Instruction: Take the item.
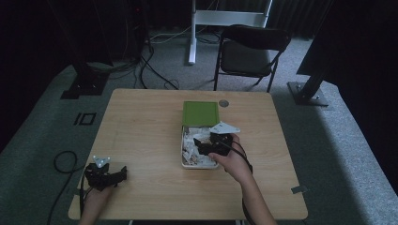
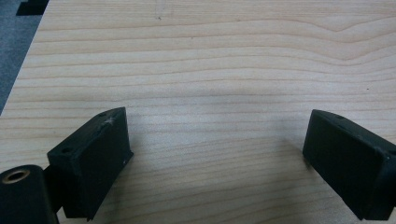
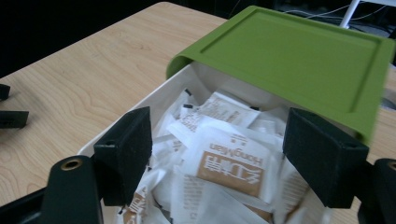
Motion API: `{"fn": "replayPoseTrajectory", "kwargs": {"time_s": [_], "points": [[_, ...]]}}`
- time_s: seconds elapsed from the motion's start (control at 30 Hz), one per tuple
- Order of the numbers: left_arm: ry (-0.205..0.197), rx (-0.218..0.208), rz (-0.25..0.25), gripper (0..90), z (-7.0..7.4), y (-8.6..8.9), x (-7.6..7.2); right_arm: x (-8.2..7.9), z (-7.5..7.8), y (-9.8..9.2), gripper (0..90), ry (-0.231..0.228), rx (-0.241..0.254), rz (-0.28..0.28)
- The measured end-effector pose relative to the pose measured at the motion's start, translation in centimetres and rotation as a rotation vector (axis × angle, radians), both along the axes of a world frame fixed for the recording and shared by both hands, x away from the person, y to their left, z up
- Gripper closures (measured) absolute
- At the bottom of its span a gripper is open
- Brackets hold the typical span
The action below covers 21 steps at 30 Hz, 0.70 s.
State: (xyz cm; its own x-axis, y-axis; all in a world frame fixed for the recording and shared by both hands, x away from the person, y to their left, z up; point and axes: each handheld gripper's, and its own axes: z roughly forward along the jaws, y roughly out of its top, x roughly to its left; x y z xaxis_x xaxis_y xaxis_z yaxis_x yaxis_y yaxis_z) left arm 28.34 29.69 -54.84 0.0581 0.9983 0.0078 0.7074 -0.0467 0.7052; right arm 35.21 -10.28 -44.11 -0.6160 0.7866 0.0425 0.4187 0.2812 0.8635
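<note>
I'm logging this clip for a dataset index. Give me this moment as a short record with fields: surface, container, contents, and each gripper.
surface: wooden table
container: white box near the table's middle, its green lid slid back, resting across the far end
contents: white and brown sachets, heaped loosely
left gripper: open, low at the table's near left corner, holding nothing
right gripper: open, poised over the sachets, fingers straddling a printed one
behind the table: black folding chair
</note>
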Motion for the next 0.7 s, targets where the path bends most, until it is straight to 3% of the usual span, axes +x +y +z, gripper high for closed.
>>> {"fn": "replayPoseTrajectory", "kwargs": {"time_s": [0.23, 0.57, 0.7], "points": [[0.0, 0.001, 0.0, 8.3, 0.0, 0.0, 0.0, 0.6, -0.9, 1.0, 25.3, 0.038, 0.012, -0.029], [0.001, 0.002, -0.001, 8.3, 0.0, 0.0, 0.0, 1.2, -1.9, 1.9, 32.9, 0.052, -0.052, -0.108], [0.001, 0.002, -0.001, 8.4, 0.0, 0.0, 0.0, 1.3, -1.9, 2.0, 32.9, 0.054, -0.069, -0.112]]}}
